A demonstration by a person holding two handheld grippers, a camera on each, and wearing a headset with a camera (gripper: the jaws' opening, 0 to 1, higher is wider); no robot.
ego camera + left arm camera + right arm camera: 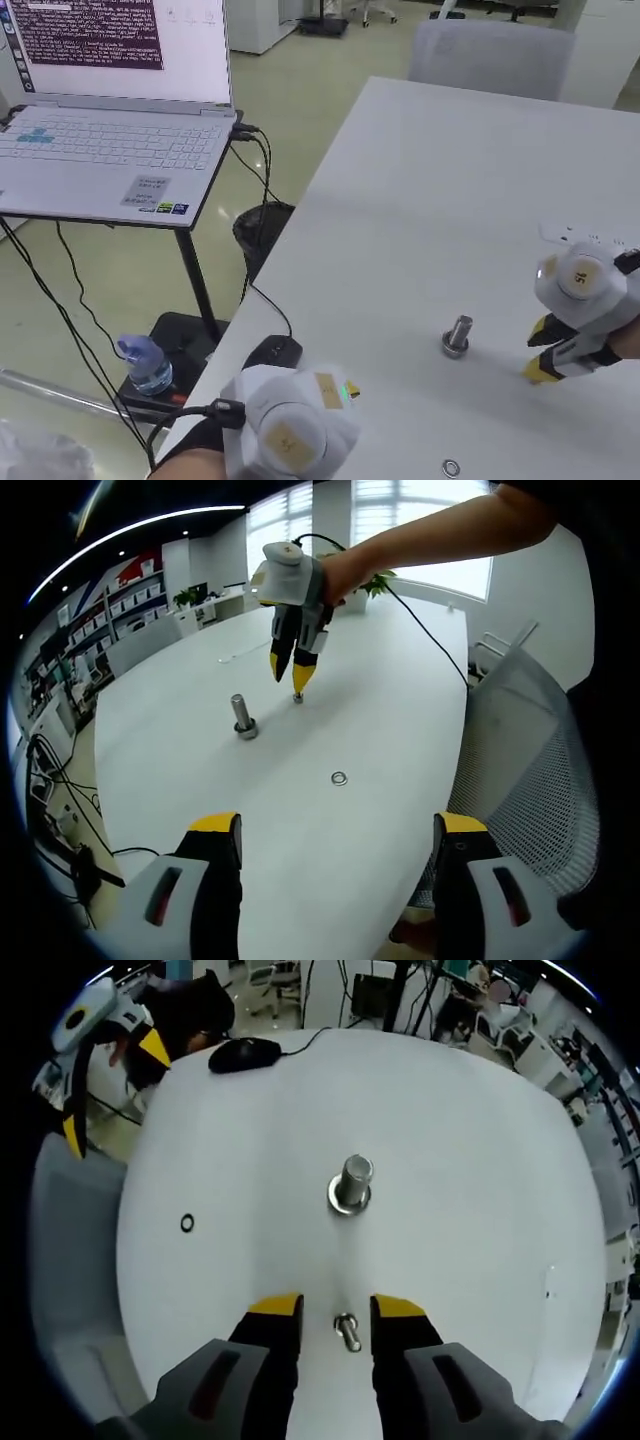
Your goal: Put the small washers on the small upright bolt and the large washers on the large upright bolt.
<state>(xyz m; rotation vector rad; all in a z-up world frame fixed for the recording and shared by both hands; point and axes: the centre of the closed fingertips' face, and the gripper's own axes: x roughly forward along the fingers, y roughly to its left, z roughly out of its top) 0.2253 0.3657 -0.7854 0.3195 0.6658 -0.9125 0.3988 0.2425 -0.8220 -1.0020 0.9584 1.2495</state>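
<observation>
Laptop [110, 140]: an open laptop is seen on a stand, off the counter [450, 180], to the left of the left tongs.
Left tongs [338, 825]: the jaws are spread wide and nothing is held between them; they are held low at the near edge of the white counter.
Washer [339, 778]: one small ring is laid flat on the counter, just ahead of the left tongs and in line with the gap between their jaws.
Large bolt [350, 1185]: it is stood upright on its wider base, straight ahead of the right tongs and beyond the washer as seen from the left tongs.
Right tongs [337, 1305]: the jaws are parted a little and pointed down at the counter; nothing is gripped.
Small bolt [347, 1332]: it is placed on the counter between the right tongs' two jaw tips, with a gap shown on each side.
</observation>
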